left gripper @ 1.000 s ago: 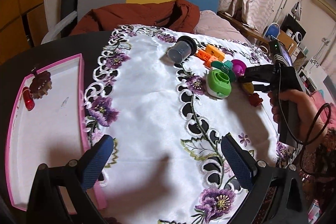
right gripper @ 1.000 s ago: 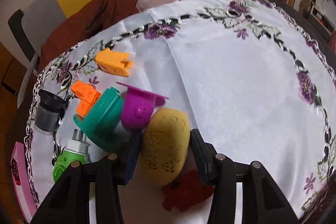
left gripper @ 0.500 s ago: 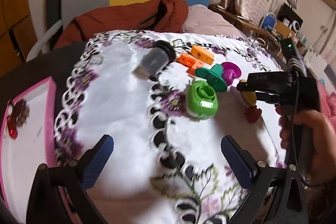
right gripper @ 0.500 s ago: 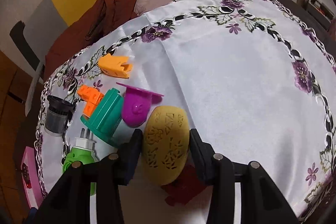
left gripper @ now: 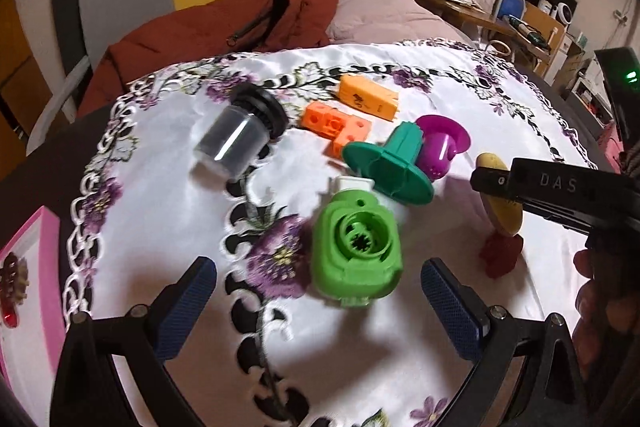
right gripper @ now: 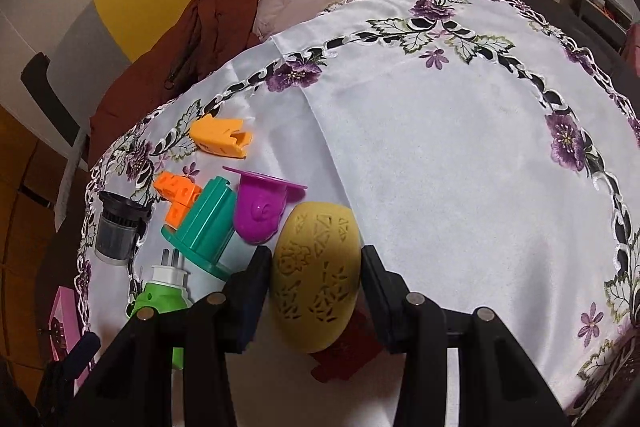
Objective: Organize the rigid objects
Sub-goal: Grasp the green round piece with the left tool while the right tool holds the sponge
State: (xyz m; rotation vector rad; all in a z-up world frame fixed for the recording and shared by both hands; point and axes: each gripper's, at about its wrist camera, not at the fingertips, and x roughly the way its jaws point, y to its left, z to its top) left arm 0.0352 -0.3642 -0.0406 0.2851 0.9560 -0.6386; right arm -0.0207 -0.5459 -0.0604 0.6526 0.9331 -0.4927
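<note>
My right gripper (right gripper: 316, 269) is shut on a yellow openwork egg (right gripper: 316, 291), which sits over a dark red piece (right gripper: 344, 359). From the left wrist view the egg (left gripper: 500, 205) shows in the right gripper (left gripper: 490, 183), held by a hand. My left gripper (left gripper: 318, 269) stands open low over the cloth, with a green plug-like device (left gripper: 356, 247) just ahead between its fingers, untouched. Beyond it lie a teal spool (left gripper: 390, 165), a purple cup (left gripper: 440, 147), orange blocks (left gripper: 336, 125), an orange clip (left gripper: 368, 97) and a dark jar (left gripper: 240, 137).
A pink tray (left gripper: 28, 235) at the left edge holds a brown piece and a red one. The white embroidered cloth (right gripper: 460, 167) is bare to the right of the cluster. A chair with a rust jacket (left gripper: 224, 23) stands behind the table.
My left gripper has swung right from the pink tray to the cluster, so the green device now sits between its fingers. The right gripper keeps the egg and has hardly moved.
</note>
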